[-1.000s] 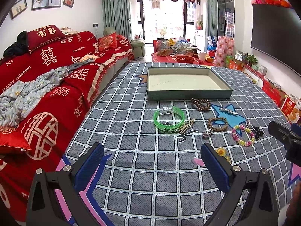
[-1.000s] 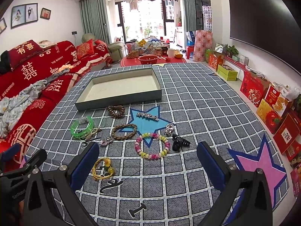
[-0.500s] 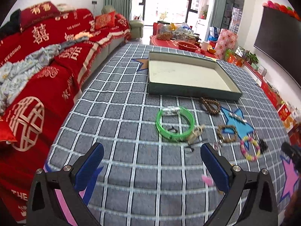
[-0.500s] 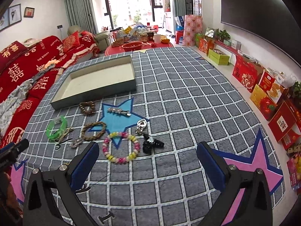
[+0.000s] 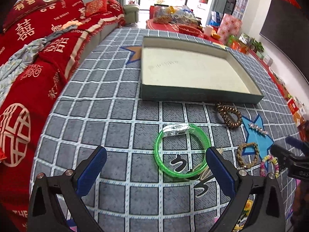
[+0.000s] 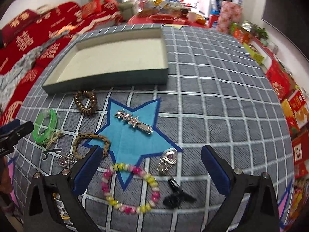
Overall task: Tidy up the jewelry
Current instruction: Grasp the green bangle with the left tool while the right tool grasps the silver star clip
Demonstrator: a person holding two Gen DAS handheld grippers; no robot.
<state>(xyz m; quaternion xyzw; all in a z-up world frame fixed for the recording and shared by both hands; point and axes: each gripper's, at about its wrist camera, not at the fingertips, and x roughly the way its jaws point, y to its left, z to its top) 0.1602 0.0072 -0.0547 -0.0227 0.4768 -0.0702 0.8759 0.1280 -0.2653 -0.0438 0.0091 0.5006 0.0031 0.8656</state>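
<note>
Two tools, both with jaws spread wide and holding nothing, hang over the checked worktop (image 5: pixel 108 116). The left tool (image 5: pixel 154 166) is nearest the green bangle (image 5: pixel 180 150), which lies flat just ahead, offset toward its right finger (image 5: pixel 220 168). The right tool (image 6: pixel 149 166) frames the beaded bracelet (image 6: pixel 131 187) between its fingers. The empty tray (image 5: pixel 193 69) sits beyond both, straight ahead. Judged next: left closes on the bangle rim.
</note>
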